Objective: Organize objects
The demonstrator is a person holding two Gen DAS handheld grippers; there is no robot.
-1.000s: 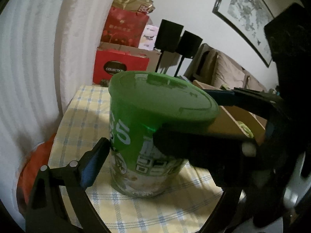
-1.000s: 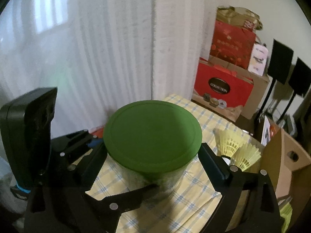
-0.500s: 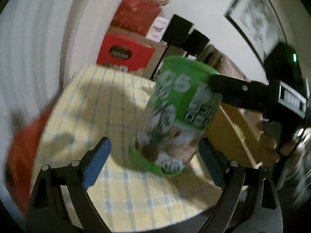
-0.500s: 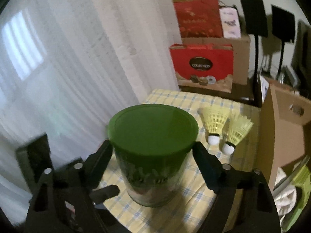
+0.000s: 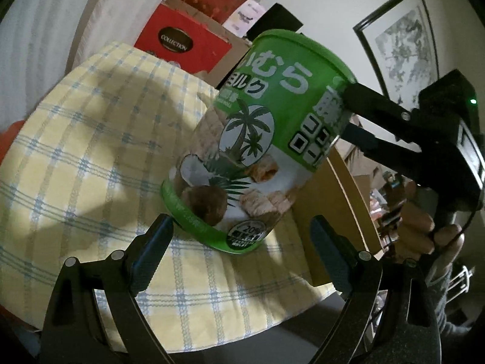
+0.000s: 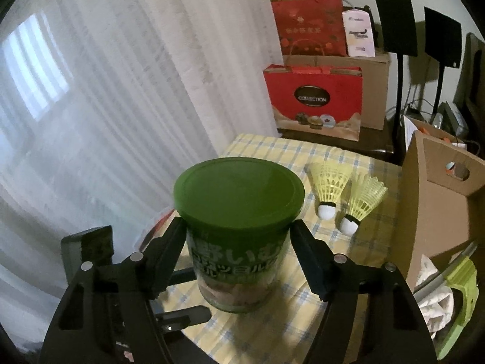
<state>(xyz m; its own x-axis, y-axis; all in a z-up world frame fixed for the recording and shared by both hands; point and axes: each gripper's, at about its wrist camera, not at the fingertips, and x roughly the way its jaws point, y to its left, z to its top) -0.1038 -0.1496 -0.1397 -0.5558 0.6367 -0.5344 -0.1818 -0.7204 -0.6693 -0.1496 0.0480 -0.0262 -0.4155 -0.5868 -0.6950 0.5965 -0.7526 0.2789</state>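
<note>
A green-lidded snack can (image 6: 239, 194) with a palm-tree label (image 5: 254, 139) stands on the yellow checked tablecloth (image 5: 91, 157). My right gripper (image 6: 236, 227) straddles it from above. Its jaws are closing, and the fingertips (image 6: 178, 227) touch the can just under the lid rim. From the left wrist, that right gripper (image 5: 354, 115) shows up clamped on the can's top, held by a hand (image 5: 424, 230). My left gripper (image 5: 242, 224) is open, with its fingers either side of the can's base and not touching it.
Two yellow shuttlecocks (image 6: 329, 185) (image 6: 363, 200) lie on the cloth right of the can. A cardboard box (image 6: 439, 206) holding cloth and a green item stands at the right. Red gift bags (image 6: 312, 100) and boxes sit behind the table, and a white curtain (image 6: 106, 91) hangs on the left.
My left gripper has rolled and sunk, and the can that stood deep between its fingers now stands at their tips. The right gripper's fingers have narrowed onto the can under the lid.
</note>
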